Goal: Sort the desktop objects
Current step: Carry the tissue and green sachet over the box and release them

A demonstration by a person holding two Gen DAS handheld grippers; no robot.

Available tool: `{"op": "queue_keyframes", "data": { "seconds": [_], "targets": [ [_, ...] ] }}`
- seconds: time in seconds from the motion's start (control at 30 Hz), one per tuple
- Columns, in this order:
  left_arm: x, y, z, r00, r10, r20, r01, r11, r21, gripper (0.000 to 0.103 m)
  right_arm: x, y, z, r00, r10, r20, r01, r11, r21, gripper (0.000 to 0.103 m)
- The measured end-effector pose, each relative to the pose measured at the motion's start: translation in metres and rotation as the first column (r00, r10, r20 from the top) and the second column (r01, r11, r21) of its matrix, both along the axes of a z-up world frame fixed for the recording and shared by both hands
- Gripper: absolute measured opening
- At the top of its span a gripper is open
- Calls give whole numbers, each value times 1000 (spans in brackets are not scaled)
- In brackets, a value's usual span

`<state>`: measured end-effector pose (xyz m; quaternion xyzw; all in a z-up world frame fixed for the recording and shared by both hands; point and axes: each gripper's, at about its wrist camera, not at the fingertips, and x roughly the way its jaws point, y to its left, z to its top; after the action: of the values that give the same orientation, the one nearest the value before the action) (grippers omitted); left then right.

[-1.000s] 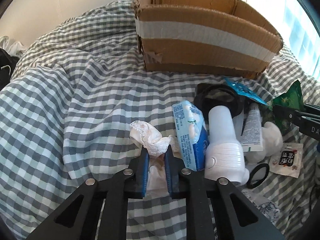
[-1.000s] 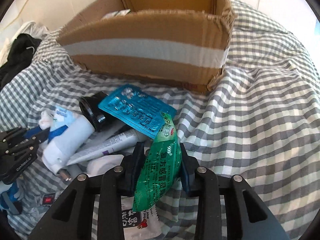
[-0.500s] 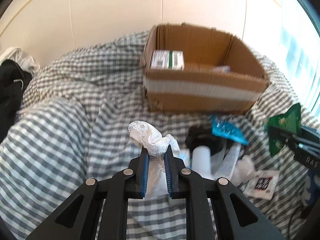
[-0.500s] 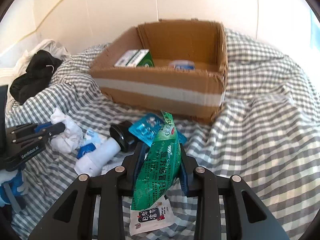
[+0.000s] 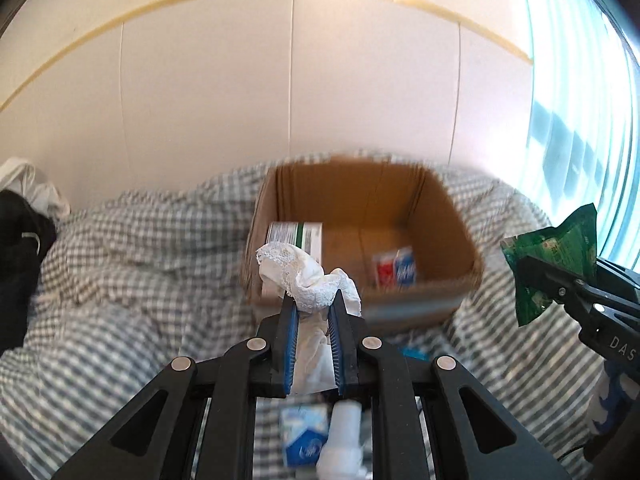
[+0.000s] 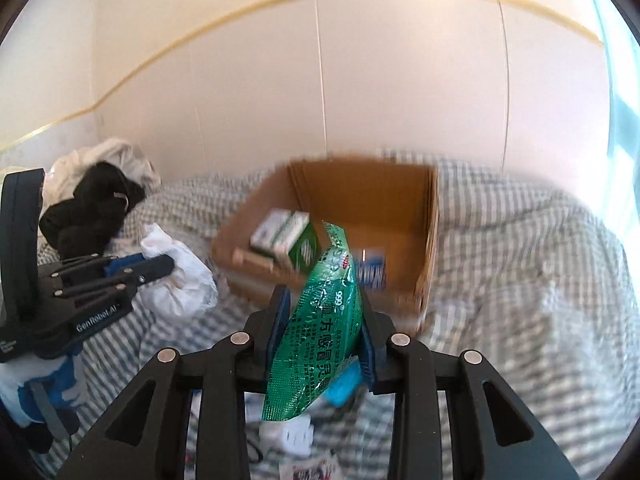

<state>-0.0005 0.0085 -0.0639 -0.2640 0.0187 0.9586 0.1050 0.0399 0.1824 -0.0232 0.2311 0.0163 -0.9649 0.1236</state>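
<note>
left gripper: clamped on a crumpled white lace cloth, held up off the bed at 6 o'clock from the box
right gripper: pinched around a green sachet, also lifted, box at 12 o'clock
cardboard box: open on the checked bedsheet; a green-and-white carton and a small red-and-blue pack are seen inside
leftover clutter: a blue pack and a white bottle are left on the sheet under the left gripper, pretty blurry
</note>
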Motion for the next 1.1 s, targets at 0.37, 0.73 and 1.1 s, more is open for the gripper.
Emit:
{"op": "queue_keyframes", "data": {
  "seconds": [0.37, 0.73, 1.1],
  "targets": [
    [-53, 22, 39, 994, -22, -106, 20, 1000, -14, 15, -44, -7, 48, 993, 4, -116, 0, 999, 37, 30],
    [-123, 45, 9, 999, -47, -20, 46, 999, -17, 15, -130, 0, 26, 997, -72, -19, 72, 997, -20, 30],
    [-167, 57, -36, 997, -38, 72, 41, 999, -34, 22, -182, 9, -33, 991, -111, 75, 111, 994, -1, 32]
  ]
}}
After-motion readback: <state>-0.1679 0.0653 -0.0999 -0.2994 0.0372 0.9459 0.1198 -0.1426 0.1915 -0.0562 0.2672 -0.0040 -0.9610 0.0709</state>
